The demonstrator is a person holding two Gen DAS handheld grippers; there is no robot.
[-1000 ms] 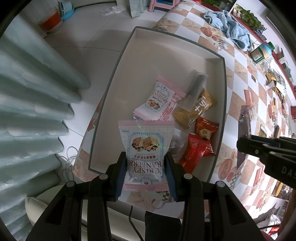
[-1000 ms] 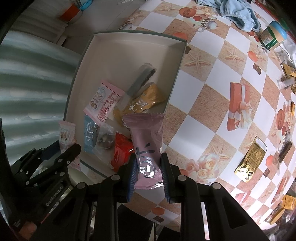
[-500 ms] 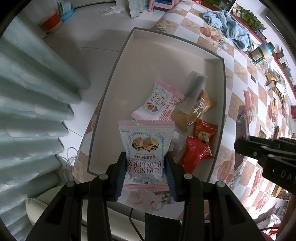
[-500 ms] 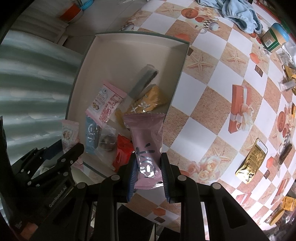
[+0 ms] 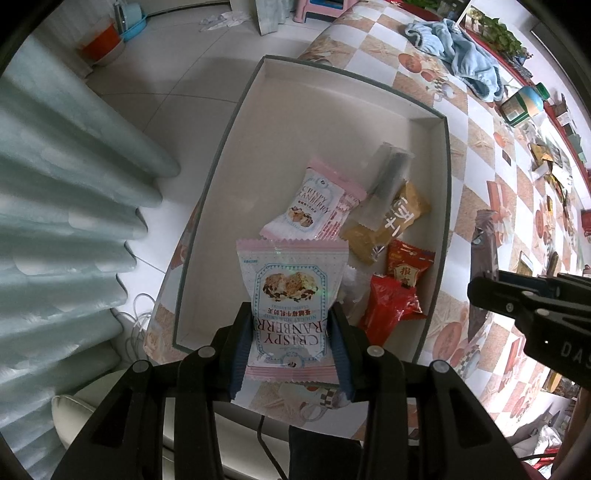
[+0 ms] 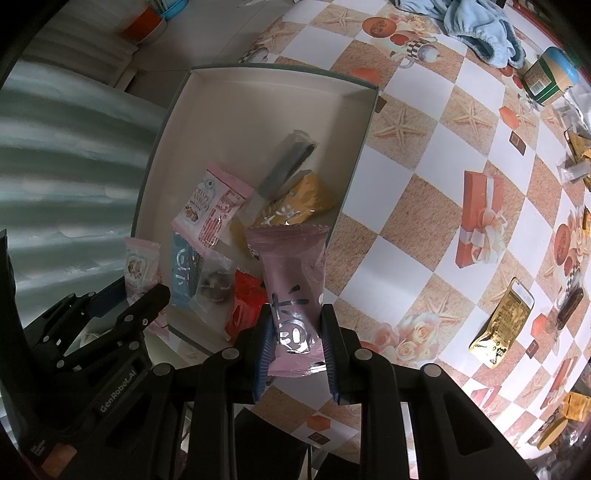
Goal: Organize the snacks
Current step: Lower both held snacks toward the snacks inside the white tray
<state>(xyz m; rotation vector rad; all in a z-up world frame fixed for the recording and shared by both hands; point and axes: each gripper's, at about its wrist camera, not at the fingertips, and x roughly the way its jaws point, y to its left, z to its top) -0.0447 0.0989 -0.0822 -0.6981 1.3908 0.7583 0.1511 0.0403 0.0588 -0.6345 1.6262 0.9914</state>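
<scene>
My left gripper (image 5: 291, 341) is shut on a pink and white Crispy Cranberry packet (image 5: 290, 299), held above the near end of a white box (image 5: 325, 96) with a dark green rim. My right gripper (image 6: 295, 345) is shut on a mauve snack packet (image 6: 291, 280), held above the box's near right corner (image 6: 258, 110). Inside the box lie a second cranberry packet (image 5: 314, 206), a yellow packet (image 5: 391, 218), red packets (image 5: 395, 291), a clear dark bar (image 5: 391, 173) and a blue packet (image 6: 183, 269).
The box stands at the left edge of a checked tablecloth (image 6: 424, 206). More loose snacks, among them a gold packet (image 6: 504, 325), lie at the right. A blue towel (image 6: 476, 26) and a jar (image 6: 550, 75) are at the far end. A curtain (image 5: 55, 203) hangs on the left.
Both grippers have drifted slightly towards the box with their packets still held. Nothing was let go.
</scene>
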